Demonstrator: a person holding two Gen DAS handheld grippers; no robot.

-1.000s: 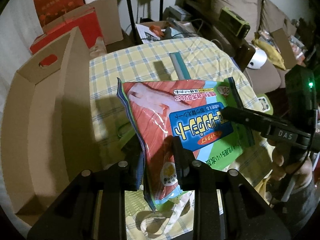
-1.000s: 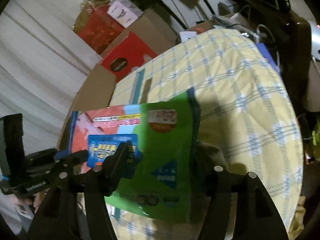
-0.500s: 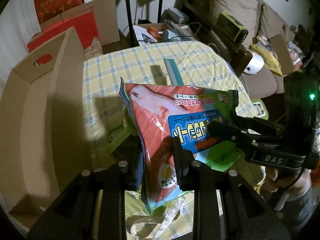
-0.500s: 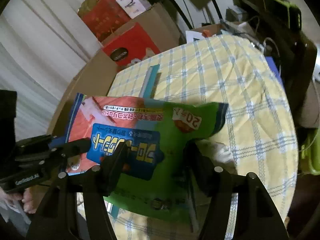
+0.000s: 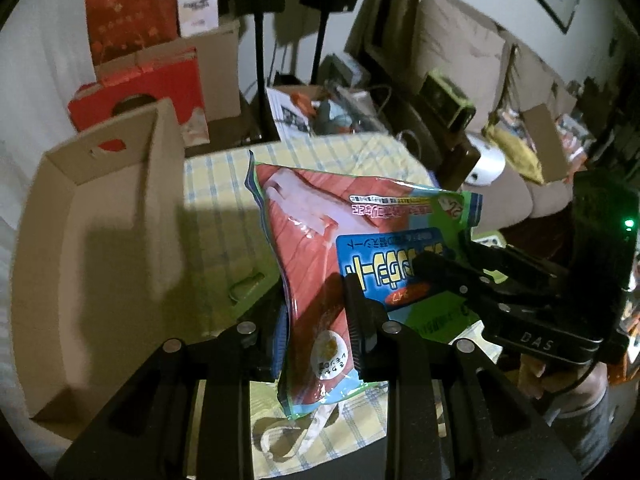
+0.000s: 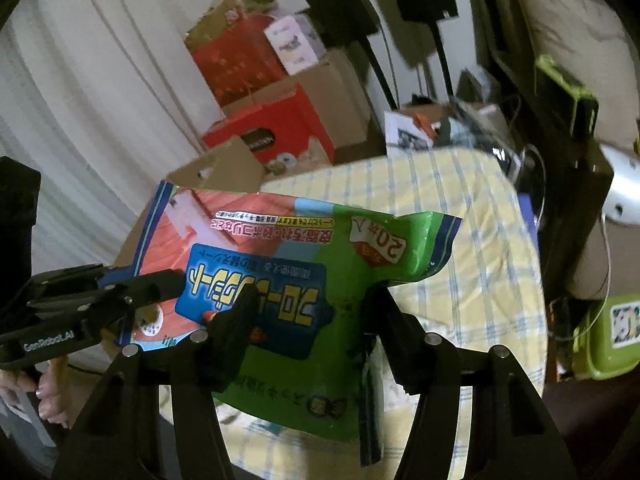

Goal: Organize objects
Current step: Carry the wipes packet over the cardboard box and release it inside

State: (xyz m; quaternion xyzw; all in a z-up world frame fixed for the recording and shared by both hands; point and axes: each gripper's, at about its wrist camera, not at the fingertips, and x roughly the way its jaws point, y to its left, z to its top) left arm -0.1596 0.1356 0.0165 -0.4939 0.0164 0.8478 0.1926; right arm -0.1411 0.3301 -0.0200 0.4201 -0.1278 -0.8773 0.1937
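Note:
A flat plastic pack, printed red, blue and green with Japanese writing, hangs in the air over the yellow checked table. My left gripper is shut on the pack's red end. The right gripper comes in from the right and clamps the blue and green part. In the right wrist view the pack spreads across my right gripper, one finger in front of it and one behind. There the left gripper holds the far left end.
An open brown cardboard box stands along the table's left side. Red boxes and light stands are behind it. A pale strap lies on the cloth below the pack. A green tub sits low at the right.
Both grippers have risen with the pack, which now hangs higher over the table and hides the teal strip seen earlier. The view has tipped up toward the room.

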